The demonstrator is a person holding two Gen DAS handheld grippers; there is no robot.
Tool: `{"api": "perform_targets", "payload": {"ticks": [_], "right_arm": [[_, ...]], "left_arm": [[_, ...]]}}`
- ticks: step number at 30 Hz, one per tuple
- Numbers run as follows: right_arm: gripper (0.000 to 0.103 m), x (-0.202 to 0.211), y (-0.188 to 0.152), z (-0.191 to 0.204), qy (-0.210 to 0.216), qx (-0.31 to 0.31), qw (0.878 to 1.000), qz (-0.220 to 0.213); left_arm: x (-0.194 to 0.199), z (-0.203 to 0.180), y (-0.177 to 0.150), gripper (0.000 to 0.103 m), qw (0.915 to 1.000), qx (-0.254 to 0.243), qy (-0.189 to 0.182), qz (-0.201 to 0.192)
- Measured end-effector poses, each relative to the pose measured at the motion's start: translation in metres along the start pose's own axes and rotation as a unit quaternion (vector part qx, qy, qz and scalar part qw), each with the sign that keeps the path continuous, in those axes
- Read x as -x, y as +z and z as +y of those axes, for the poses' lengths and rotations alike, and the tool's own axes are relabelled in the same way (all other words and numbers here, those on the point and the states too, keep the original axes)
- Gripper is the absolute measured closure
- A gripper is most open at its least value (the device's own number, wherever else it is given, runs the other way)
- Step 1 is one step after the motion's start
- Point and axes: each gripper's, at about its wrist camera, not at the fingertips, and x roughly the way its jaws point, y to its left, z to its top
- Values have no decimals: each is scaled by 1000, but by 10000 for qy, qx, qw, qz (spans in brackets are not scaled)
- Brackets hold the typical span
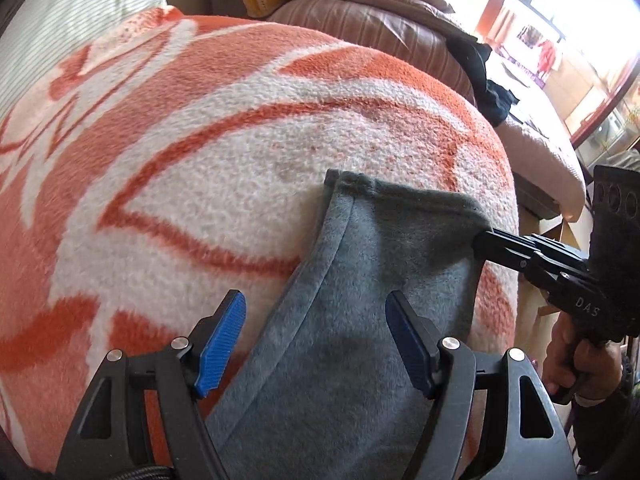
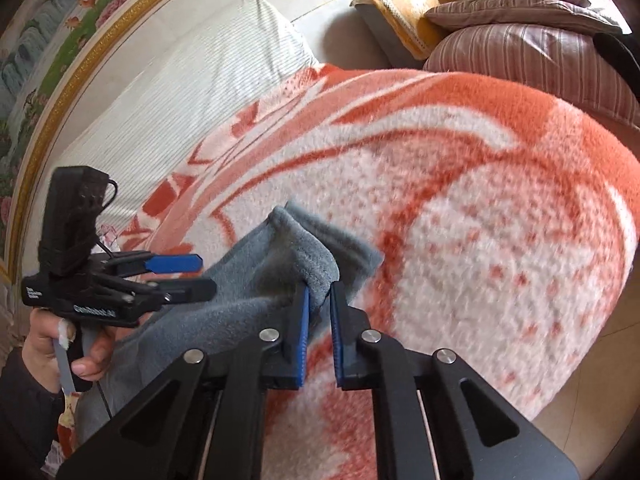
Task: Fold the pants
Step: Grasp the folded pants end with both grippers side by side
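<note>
Pants (image 1: pixel 360 320) of grey fleece lie across the orange-and-white blanket (image 1: pixel 180 208) that covers the bed, one leg stretched away from me so that its hem (image 1: pixel 400 192) sits flat and reachable. I judge this layout to serve the first fold: the leg end must be lifted by both corners. My right gripper (image 2: pixel 319 300) has its blue pads (image 2: pixel 302 320) clamped on a bunched corner of that hem, the jaws nearly together with fabric pinched between them. My left gripper (image 1: pixel 316 344) stands with jaws wide apart, straddling the leg above the cloth and pointing down at it; the pads (image 1: pixel 224 336) hold nothing and, as far as I can tell, do not press the cloth.
</note>
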Motion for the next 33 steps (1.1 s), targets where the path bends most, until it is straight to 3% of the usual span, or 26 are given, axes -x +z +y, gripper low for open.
{"api": "perform_targets", "payload": {"ticks": [3,10,12,16,18,19,20,21,23,33], "right_arm": [[83,-11,6,-10,-89,-210,9996,160],[82,-13,1,-21,16,-411,9991,98],[67,-8,-1,-23,-123,-512,9986,-45],[59,-11,-4,-32,198,-825,9964,-69],[59,-14,-2,-34,310,-856,9958,-111],[59,-17,-1,-33,403,-797,9960,-101],[63,-19,1,-32,400,-788,9960,-92],[79,-19,1,-32,391,-799,9960,-82],[83,-19,2,-33,582,-913,9941,-51],[85,26,13,8,943,-404,9941,-349]], "left_arm": [[-17,-4,13,30,9999,-81,-61,115],[-39,-16,26,28,9994,-292,-176,52],[-42,-21,30,28,9990,-400,-191,18],[-46,-27,33,31,9980,-557,-273,-73],[-46,-25,36,41,9977,-493,-441,-106],[-44,-23,37,53,9974,-452,-553,-125],[-42,-21,38,63,9970,-365,-670,-134],[-42,-16,38,69,9964,-249,-795,-135],[-38,-9,38,82,9951,-100,-965,-172],[18,-10,25,87,9897,-49,-1225,-739]]}}
